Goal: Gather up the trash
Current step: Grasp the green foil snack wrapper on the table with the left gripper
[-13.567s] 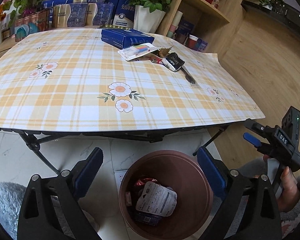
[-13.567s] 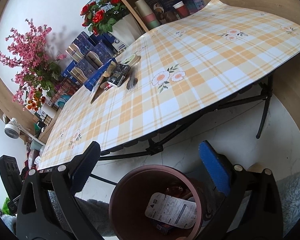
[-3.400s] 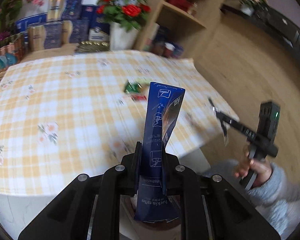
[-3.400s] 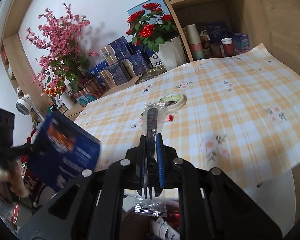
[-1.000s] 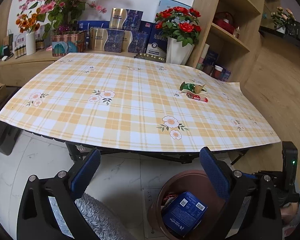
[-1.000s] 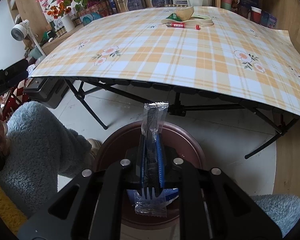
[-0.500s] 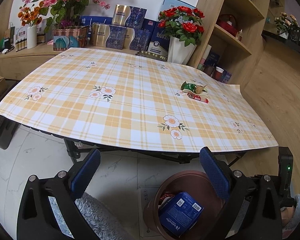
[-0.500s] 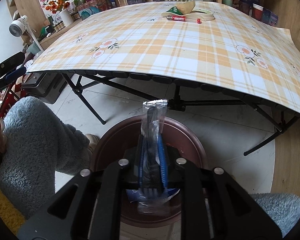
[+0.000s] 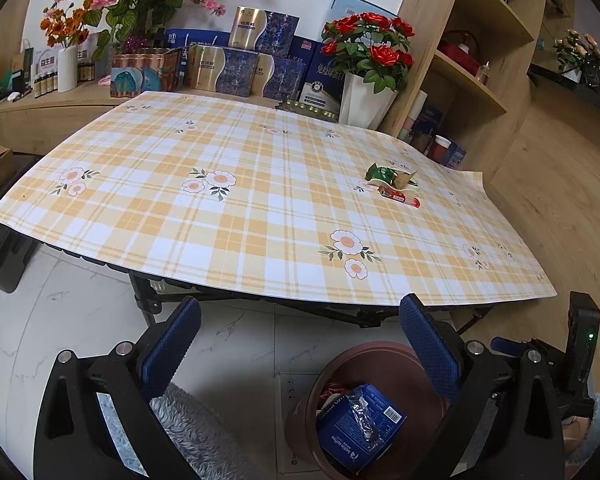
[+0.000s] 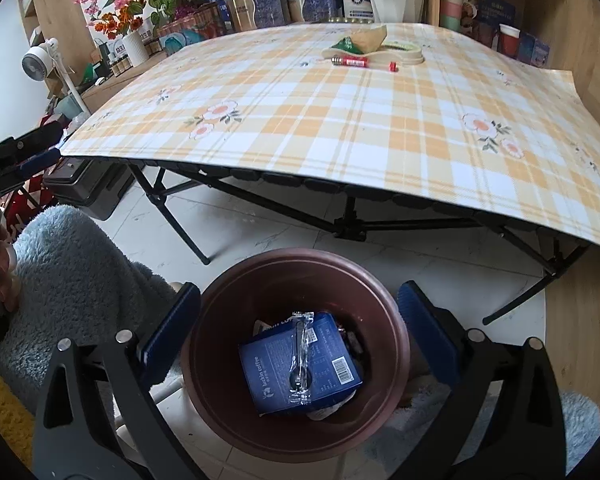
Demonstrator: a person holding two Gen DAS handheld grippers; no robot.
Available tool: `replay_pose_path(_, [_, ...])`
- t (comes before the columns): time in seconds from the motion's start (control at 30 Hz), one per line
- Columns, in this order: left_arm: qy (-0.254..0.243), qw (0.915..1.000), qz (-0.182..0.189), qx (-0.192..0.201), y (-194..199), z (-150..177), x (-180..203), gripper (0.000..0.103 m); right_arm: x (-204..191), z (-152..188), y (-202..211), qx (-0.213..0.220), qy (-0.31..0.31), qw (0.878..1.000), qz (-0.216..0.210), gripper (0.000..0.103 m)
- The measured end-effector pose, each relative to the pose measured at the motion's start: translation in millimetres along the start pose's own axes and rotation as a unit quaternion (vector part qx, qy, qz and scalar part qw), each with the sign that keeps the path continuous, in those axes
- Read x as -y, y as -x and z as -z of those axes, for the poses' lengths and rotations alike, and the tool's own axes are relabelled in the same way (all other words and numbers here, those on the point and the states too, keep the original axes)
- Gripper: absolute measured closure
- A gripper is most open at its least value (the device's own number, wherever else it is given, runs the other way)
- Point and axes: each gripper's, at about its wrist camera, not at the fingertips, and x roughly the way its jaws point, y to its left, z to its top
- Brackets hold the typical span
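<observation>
Right wrist view: right gripper jaws just swung wide apart, nothing between them
Dropped: wrapped cutlery lies on the blue coffee box in the bin, right below the jaws
Left gripper: jaws apart too, empty
Still to grab: wrappers and red tube on the tabletop, well ahead of the jaws (almost done, I'd say)

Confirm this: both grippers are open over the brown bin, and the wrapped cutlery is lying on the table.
Not quite. The wrapped cutlery lies in the brown bin, on top of the blue box, as the right wrist view shows. Both the left gripper and the right gripper are open.
</observation>
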Motion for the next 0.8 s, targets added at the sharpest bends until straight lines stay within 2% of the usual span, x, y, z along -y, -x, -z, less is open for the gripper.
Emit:
replay_pose_path(0.33, [0.017,0.9998,-0.004,-0.004,-1.4,0.1,-5.7,0.006,25.7,-14.2,21.6,0.035,-0.053,0.998,0.006,0.006])
replay_pose_path(0.57, [-0.012,0.9997,-0.005,-0.020,-11.5,-9.0,6.3,0.006,68.7,-37.8,28.2,0.054,-0.116,0.992,0.005,0.006])
replay_pose_path(0.8, [-0.052,0.9975,0.032,-0.035,-46.2,-47.4,41.3,0.006,99.8,-68.9,21.5,0.073,-0.140,0.987,0.032,0.006])
